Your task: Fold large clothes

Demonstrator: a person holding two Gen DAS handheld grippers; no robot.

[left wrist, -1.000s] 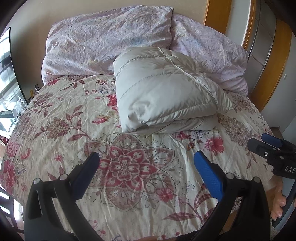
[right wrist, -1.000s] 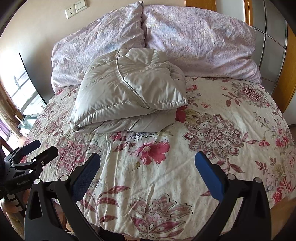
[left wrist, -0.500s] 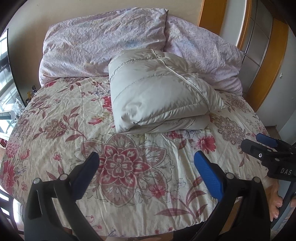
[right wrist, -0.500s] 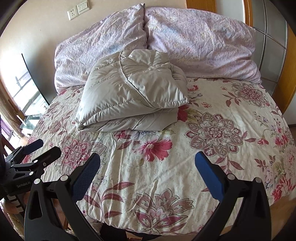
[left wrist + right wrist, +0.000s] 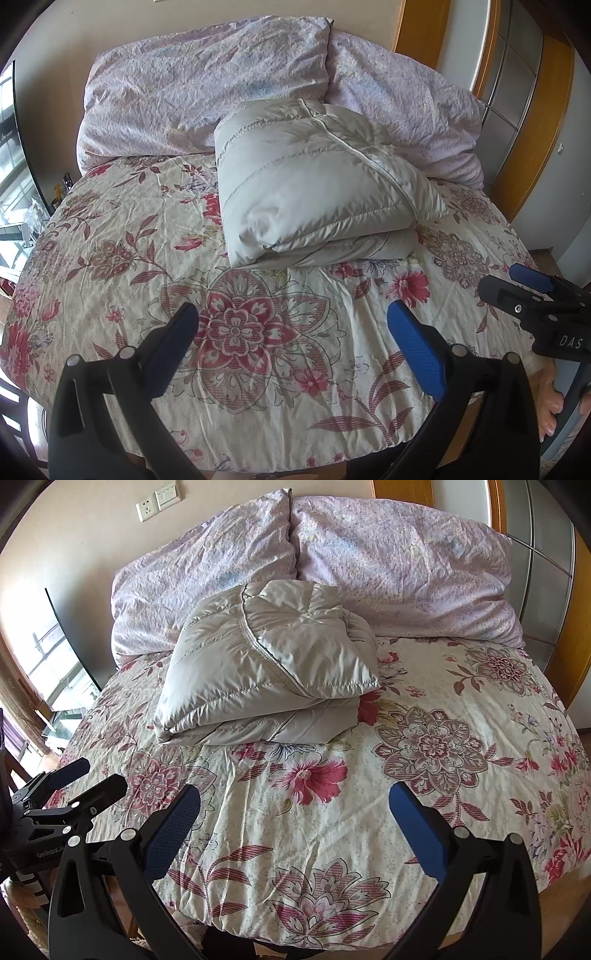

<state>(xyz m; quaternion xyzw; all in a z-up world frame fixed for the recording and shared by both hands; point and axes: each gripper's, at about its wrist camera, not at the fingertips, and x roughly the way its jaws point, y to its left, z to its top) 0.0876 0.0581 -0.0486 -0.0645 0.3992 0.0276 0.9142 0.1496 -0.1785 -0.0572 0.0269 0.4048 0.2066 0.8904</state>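
A pale grey puffer jacket (image 5: 317, 188) (image 5: 269, 672) lies folded in a thick bundle on the floral quilt (image 5: 147, 236) (image 5: 443, 716), against the pillows. My left gripper (image 5: 291, 328) hangs open over the foot of the bed, well short of the jacket, nothing between its blue pads. My right gripper (image 5: 295, 812) is likewise open and empty, back from the jacket. Each gripper shows in the other's view: the right gripper (image 5: 532, 291) at the right edge, the left gripper (image 5: 77, 779) at the left edge.
Two lilac pillows (image 5: 207, 88) (image 5: 399, 561) lean on the wall behind the jacket. A wooden-framed wardrobe (image 5: 524, 110) stands right of the bed. A window (image 5: 55, 664) lies to the left. A person's bare foot (image 5: 550, 402) is on the floor by the bed's corner.
Both grippers have drawn back and risen slightly from the bed, so more of the pillows and wall show. The jacket has not moved. Both stay open.
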